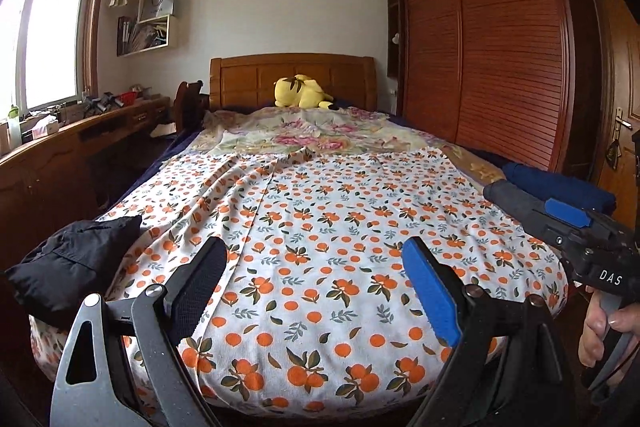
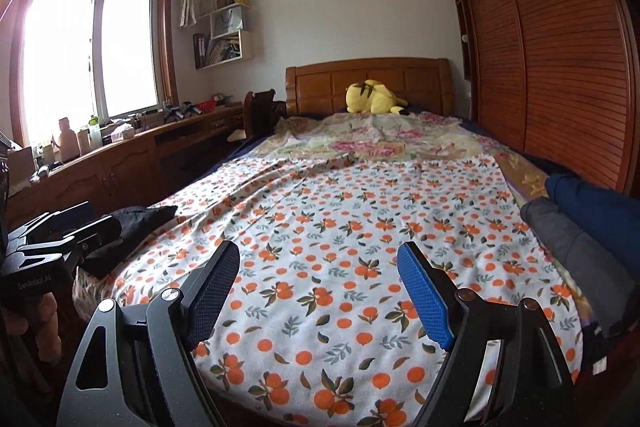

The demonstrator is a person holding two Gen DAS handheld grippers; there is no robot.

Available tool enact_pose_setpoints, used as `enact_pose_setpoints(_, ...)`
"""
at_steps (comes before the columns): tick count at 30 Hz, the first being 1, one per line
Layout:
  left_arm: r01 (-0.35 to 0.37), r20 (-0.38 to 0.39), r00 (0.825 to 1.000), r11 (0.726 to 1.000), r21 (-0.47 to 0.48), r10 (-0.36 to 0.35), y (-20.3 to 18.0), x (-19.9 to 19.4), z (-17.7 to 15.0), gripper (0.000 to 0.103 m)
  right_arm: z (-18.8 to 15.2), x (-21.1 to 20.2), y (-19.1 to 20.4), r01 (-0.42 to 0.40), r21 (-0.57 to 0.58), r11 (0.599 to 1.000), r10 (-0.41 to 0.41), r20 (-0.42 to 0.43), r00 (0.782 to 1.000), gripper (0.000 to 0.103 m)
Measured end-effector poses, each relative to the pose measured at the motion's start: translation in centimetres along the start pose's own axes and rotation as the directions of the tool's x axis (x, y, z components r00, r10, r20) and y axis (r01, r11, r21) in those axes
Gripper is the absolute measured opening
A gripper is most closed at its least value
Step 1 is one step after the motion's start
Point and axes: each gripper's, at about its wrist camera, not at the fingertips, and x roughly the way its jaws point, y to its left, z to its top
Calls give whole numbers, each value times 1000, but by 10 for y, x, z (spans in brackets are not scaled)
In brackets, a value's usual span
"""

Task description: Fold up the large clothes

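Tools — left tool (image 1: pixel 316 291) and right tool (image 2: pixel 320 291) — hover spread and empty over the bed (image 1: pixel 320 227). Crumpled black garment (image 1: pixel 76 259) lies at its left edge, folded dark clothes (image 2: pixel 580 227) at its right; whether folding is starting or ending is unclear.

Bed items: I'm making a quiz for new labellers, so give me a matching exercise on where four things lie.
Things:
1. black garment
2. navy garment
3. yellow plush toy
4. orange-print sheet

Places:
a. by the headboard
b. spread across the near half of the bed
c. left near edge
d. right edge

Pairs: 1-c, 2-d, 3-a, 4-b
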Motion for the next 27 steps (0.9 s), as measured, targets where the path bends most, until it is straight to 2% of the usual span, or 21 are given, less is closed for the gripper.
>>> enact_pose_setpoints(8,-1,23,1000,1000,10,1,-7,-9,2,90,-12,4,4,4,-6,1000,-4,12,1000,83)
enact_pose_setpoints(27,-1,17,1000,1000,0,1,-3,-7,-1,90,-9,8,4,7,11,1000,-7,-1,1000,83)
